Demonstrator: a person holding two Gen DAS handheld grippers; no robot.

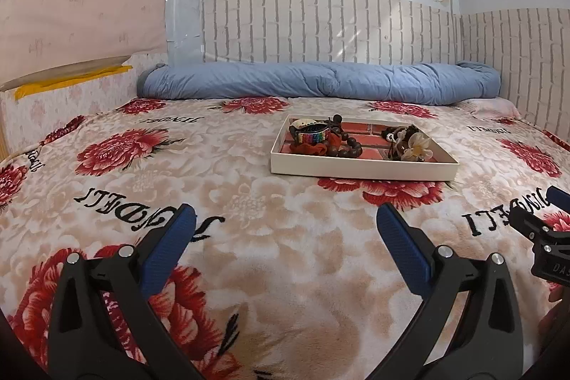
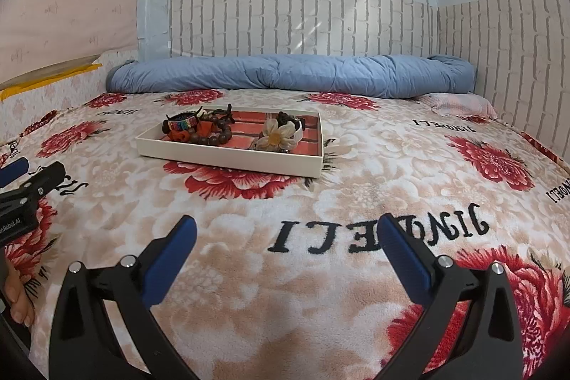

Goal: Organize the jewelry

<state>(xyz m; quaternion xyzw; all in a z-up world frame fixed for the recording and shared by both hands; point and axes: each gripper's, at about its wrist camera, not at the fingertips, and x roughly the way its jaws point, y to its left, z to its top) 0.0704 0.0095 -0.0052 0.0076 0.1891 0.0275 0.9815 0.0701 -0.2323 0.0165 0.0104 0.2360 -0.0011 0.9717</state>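
A shallow white tray (image 1: 359,170) (image 2: 228,161) with a red brick-pattern floor lies on the flowered blanket. At its left end are a rainbow-striped bracelet (image 1: 313,133) (image 2: 181,124), an orange scrunchie (image 1: 310,149) and a brown wooden bead bracelet (image 1: 351,146) (image 2: 213,130). Its right end holds a cream flower hair piece (image 1: 416,145) (image 2: 278,132) among dark items. My left gripper (image 1: 285,219) is open and empty, well short of the tray. My right gripper (image 2: 285,227) is open and empty too, also short of the tray.
A rolled blue quilt (image 1: 320,81) (image 2: 292,75) lies along the brick-pattern wall behind the tray. The flowered blanket (image 1: 249,237) covers the whole bed. A padded side board (image 1: 64,88) bounds the left. A hand (image 2: 16,301) shows at the left edge.
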